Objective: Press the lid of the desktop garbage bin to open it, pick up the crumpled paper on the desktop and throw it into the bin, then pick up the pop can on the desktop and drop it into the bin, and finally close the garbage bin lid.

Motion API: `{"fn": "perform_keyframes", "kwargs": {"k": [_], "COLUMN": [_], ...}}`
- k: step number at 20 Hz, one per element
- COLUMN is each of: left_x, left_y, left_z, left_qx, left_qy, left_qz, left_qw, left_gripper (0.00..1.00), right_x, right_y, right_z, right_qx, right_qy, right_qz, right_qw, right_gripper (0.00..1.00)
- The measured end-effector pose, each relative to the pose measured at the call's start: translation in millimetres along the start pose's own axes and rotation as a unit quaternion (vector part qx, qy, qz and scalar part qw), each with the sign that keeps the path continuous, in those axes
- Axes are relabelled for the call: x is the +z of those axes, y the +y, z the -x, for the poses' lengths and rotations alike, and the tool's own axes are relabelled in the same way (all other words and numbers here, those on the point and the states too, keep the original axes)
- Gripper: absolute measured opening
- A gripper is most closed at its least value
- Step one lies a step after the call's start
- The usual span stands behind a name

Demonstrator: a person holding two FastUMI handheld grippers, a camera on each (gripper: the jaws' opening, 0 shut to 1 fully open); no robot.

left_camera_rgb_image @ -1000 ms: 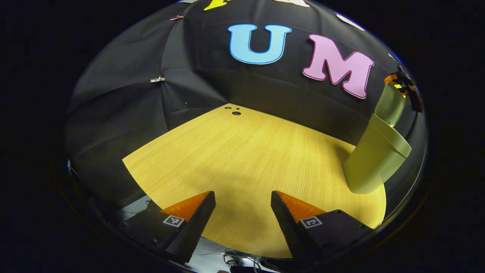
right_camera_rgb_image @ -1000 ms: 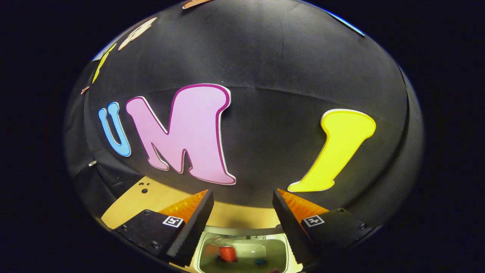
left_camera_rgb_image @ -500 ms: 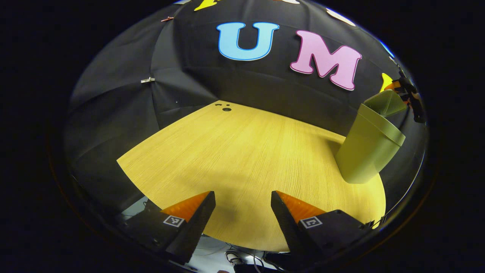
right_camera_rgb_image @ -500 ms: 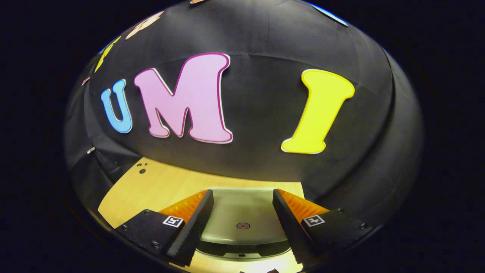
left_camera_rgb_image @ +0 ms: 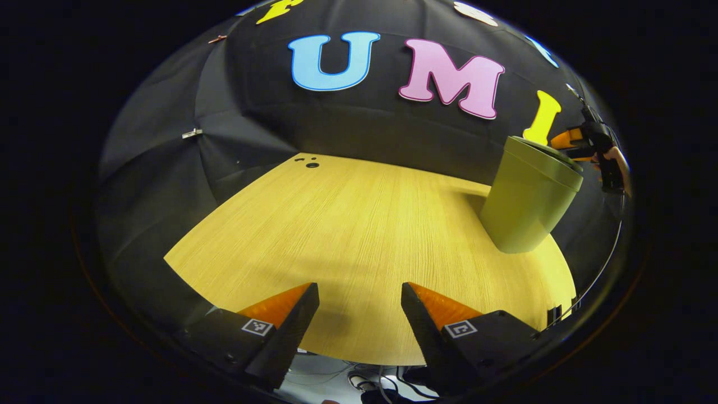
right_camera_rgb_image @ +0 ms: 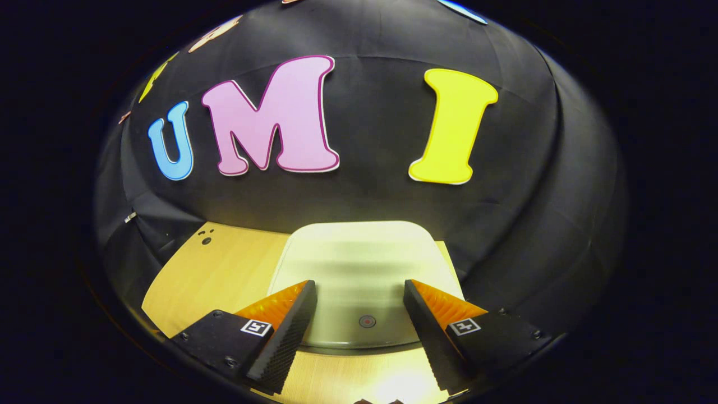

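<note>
Straddling nothing, the right gripper hangs with jaws wide apart and empty, directly above the near edge of the green bin's lid, which looks down flat; its round button sits between the fingertips. The left gripper, likewise spread and empty, hovers over bare desktop, the garbage bin well off toward its right.

A wooden tabletop with fine pale-yellow grain fills the booth's floor area; black cloth wall rises behind it and folds round its left side; a small metal clip pins the cloth at a seam; a few dark holes sit near the table's far corner; cables lie below its near edge.
</note>
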State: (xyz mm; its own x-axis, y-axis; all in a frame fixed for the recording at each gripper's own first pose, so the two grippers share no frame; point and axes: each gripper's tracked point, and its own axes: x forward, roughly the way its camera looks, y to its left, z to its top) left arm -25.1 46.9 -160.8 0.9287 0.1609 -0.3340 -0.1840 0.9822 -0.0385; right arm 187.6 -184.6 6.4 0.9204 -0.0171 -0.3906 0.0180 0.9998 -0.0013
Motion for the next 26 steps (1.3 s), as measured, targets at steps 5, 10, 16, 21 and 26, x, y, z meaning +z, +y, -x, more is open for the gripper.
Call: {"fn": "perform_keyframes", "kwargs": {"k": [5, 10, 16, 21, 26], "left_x": [-6.6, -22.6, -2.1, 44.1, 96.0], "left_y": [-8.5, -10.0, -8.4, -3.1, -5.2], "left_z": [-1.1, -0.7, -1.0, -1.3, 16.7], "left_qx": [-0.019, -0.024, -0.028, -0.031, -0.043], "left_qy": [0.003, 0.019, -0.002, -0.051, -0.107], "left_qz": [-0.014, -0.015, -0.015, -0.013, -0.012], "left_qw": [1.000, 0.999, 0.999, 0.998, 0.993], "left_gripper": [0.95, 0.95, 0.95, 0.95, 0.95], "right_x": [-0.7, -8.6, -2.7, 8.5, 24.1], "right_y": [2.0, 3.2, 2.5, -2.8, 20.4], "right_z": [-0.4, 1.3, 6.1, 27.1, 93.8], "right_qx": [-0.004, -0.015, -0.017, -0.053, -0.057], "right_qy": [-0.032, -0.056, -0.092, -0.115, -0.200], "right_qz": [-0.019, -0.010, -0.009, -0.007, 0.024], "right_qw": [0.999, 0.998, 0.996, 0.992, 0.978], "right_gripper": [0.99, 1.00, 0.99, 0.98, 0.98]}}
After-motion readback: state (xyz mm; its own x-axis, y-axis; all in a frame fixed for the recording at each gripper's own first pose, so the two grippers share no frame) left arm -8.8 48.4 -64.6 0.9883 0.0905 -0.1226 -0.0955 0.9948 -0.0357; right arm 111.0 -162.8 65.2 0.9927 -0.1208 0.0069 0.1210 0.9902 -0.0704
